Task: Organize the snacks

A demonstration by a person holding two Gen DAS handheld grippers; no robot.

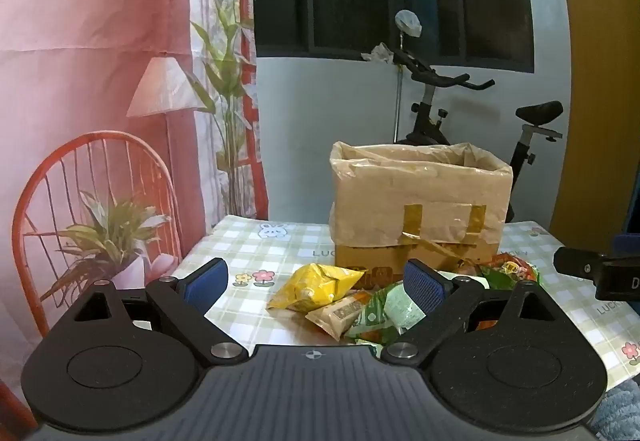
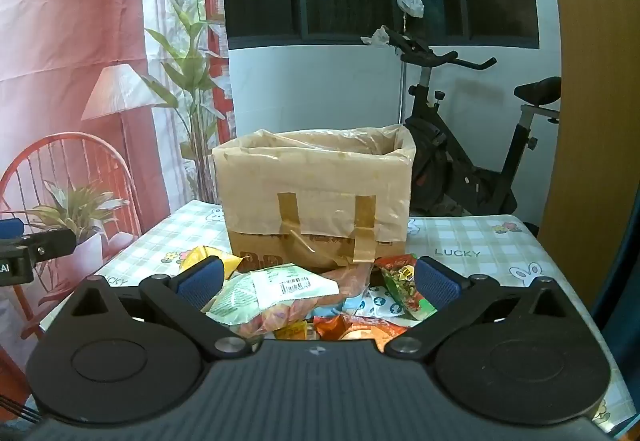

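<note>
A cardboard box [image 1: 420,209] lined with a plastic bag stands on the checked table [image 1: 256,253]; it also shows in the right wrist view [image 2: 316,197]. A pile of snack packets lies in front of it: a yellow packet [image 1: 316,285], a tan packet [image 1: 340,315], a green-and-white packet [image 1: 390,311] and a red-green packet [image 1: 512,271]. My left gripper [image 1: 316,283] is open above the pile, holding nothing. My right gripper [image 2: 318,281] is open over the green-and-white packet [image 2: 272,291], a pink packet [image 2: 288,315] and a red-green packet [image 2: 402,287].
An exercise bike [image 2: 472,145] stands behind the table on the right. A printed backdrop with a red chair [image 1: 92,209] hangs on the left. The right gripper's body [image 1: 600,273] shows at the left view's right edge; the left gripper's body [image 2: 32,249] at the right view's left edge.
</note>
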